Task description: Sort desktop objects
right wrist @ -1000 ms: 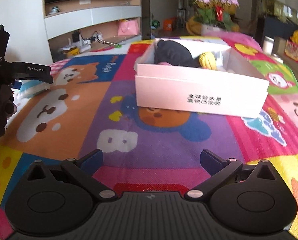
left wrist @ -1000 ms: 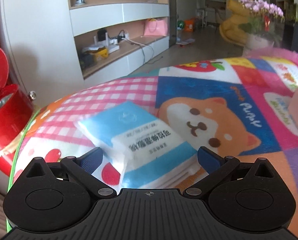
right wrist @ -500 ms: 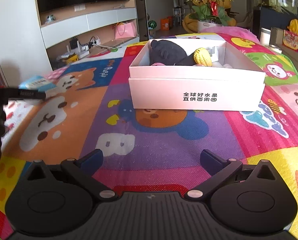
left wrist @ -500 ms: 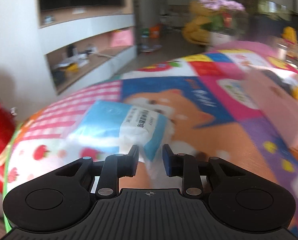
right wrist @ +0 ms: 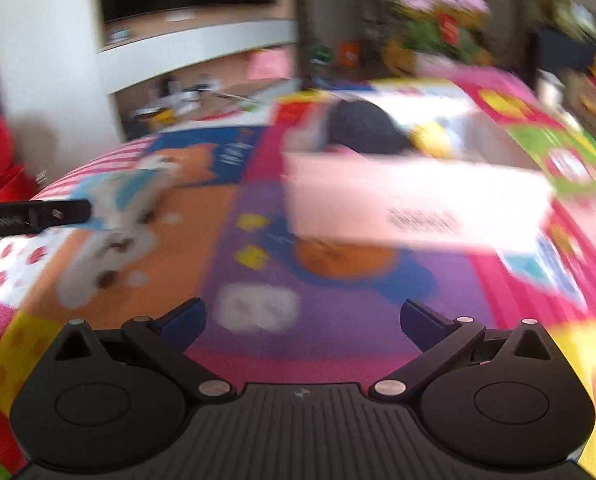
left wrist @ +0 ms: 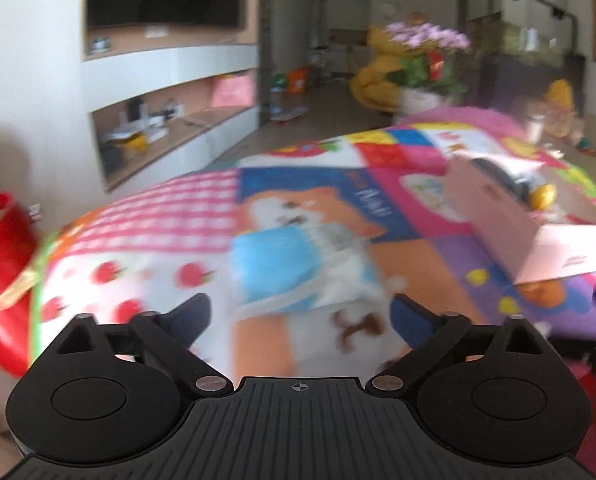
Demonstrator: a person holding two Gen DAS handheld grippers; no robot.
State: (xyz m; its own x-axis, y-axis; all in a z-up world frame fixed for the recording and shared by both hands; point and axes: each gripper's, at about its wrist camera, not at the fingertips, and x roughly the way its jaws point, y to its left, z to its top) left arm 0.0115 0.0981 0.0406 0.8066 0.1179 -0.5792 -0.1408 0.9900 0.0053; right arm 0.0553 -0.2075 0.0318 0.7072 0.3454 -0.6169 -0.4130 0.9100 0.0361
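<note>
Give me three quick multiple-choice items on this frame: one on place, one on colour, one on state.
1. Where is the tissue pack?
A. inside the white box
B. on the patterned mat, ahead of the left gripper
C. on the TV shelf

2. What colour is the bin at the left edge of the left wrist view?
A. red
B. green
C. grey

3. How do the left gripper's fingers stand?
A. clamped on the pack
B. shut on nothing
C. spread wide, nothing pressed between them

Answers:
1 B: the pack lies on the mat, apart from the white box.
2 A: the bin is glossy red.
3 C: the left gripper is opening, and the pack sits beyond its tips.
</note>
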